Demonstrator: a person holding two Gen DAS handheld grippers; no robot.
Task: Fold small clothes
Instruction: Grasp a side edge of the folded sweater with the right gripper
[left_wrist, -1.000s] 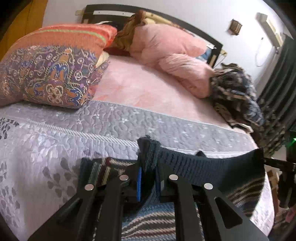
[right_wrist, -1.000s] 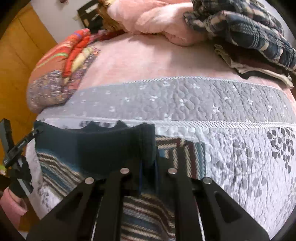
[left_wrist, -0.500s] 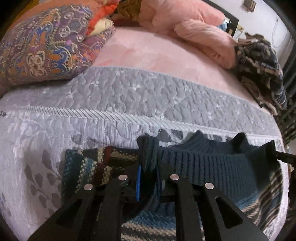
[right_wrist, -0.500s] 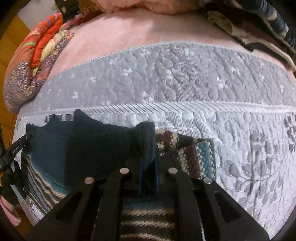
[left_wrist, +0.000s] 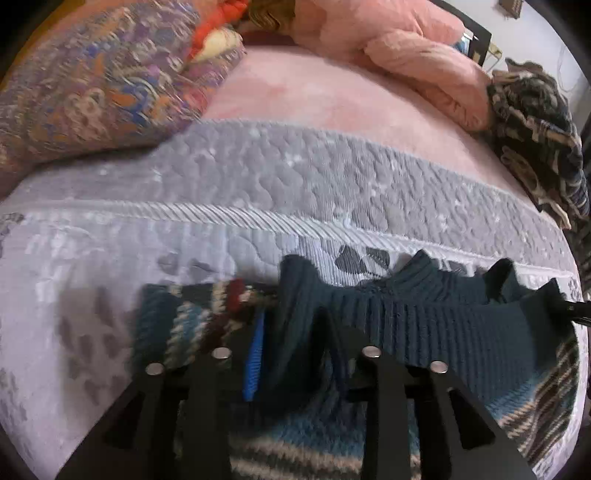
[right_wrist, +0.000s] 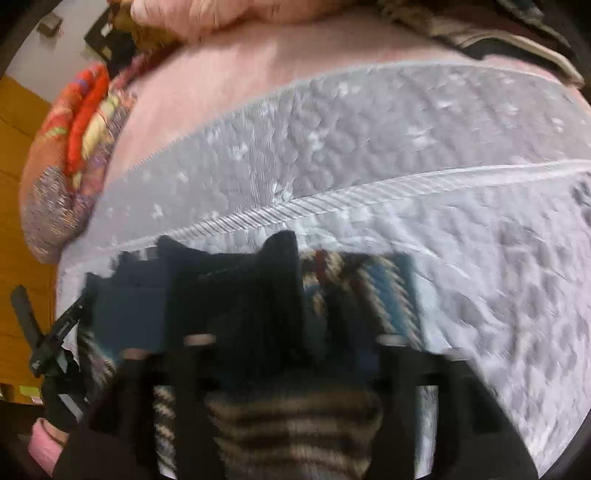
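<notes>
Two hand-held grippers: left hand-held gripper (left_wrist: 295, 354) and right hand-held gripper (right_wrist: 291, 332), each clamped on the sweater's dark ribbed hem.
Sweater (left_wrist: 461, 332): lower centre, spread across the grey quilt (left_wrist: 258, 192) on the bed.
Patterned pillow (left_wrist: 92, 81): upper left.

Ribbed dark knit band on a striped woollen sweater (left_wrist: 443, 332), coarse and matt. Quilted grey bedspread (left_wrist: 258, 192), faintly sheeny, embossed with leaf shapes and a corded ridge. Soft pink fleece sheet (left_wrist: 332, 99), matt. Printed woven pillow (left_wrist: 92, 85). Matt black plastic left gripper (left_wrist: 295, 354) with shiny metal screws (left_wrist: 371, 351). Smooth orange wood panel (right_wrist: 18, 122).
</notes>
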